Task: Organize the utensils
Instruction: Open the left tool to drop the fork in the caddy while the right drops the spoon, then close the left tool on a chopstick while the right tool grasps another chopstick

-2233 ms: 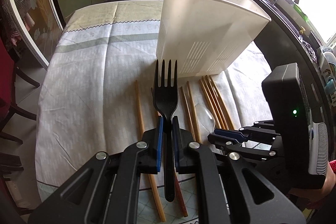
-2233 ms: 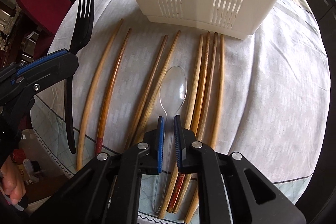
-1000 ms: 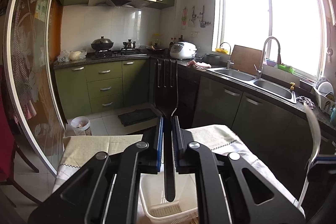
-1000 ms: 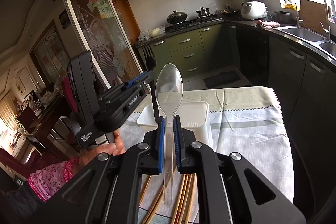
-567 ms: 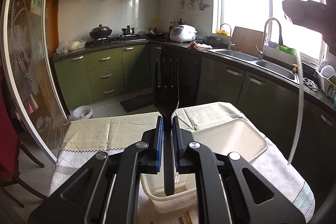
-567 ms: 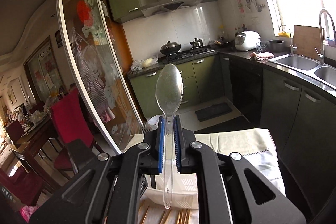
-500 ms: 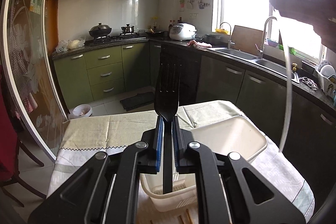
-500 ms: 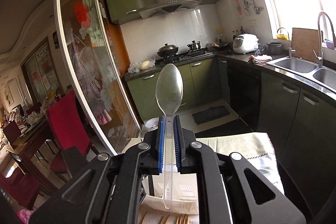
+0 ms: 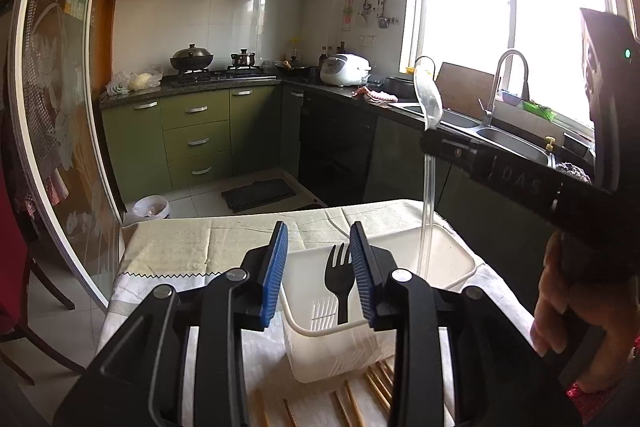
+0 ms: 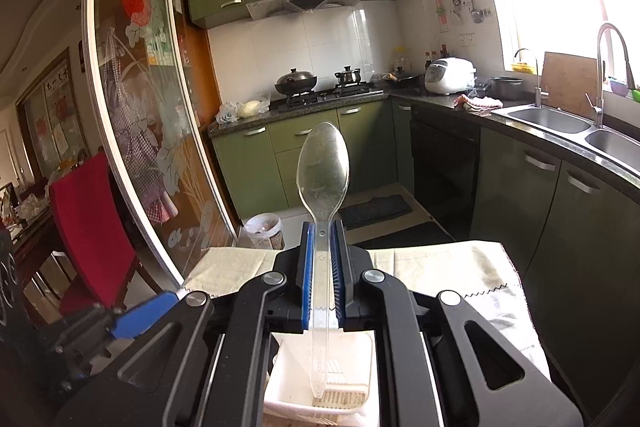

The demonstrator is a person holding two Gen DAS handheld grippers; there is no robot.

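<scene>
My left gripper [image 9: 319, 274] is open above the white slotted utensil holder [image 9: 452, 279]. A black plastic fork [image 9: 339, 281] stands inside the holder, tines up, free of the jaws. My right gripper [image 10: 321, 275] is shut on a clear plastic spoon [image 10: 323, 171], held upright, bowl up, its handle tip hanging over the holder [image 10: 280, 391]. In the left wrist view the right gripper [image 9: 434, 143] holds the spoon [image 9: 428, 103] above the holder's right part. Wooden chopsticks [image 9: 376, 387] lie on the tablecloth in front of the holder.
The table carries a pale cloth [image 9: 172, 247]. A red chair [image 10: 88, 219] stands at the left. Green kitchen cabinets [image 9: 196, 139], a stove and a sink [image 10: 560, 119] lie beyond the table. The left gripper's blue pad [image 10: 140, 311] shows low left in the right wrist view.
My left gripper has opened and let the black fork go into the holder. My right gripper has moved in over the holder, still shut on the spoon.
</scene>
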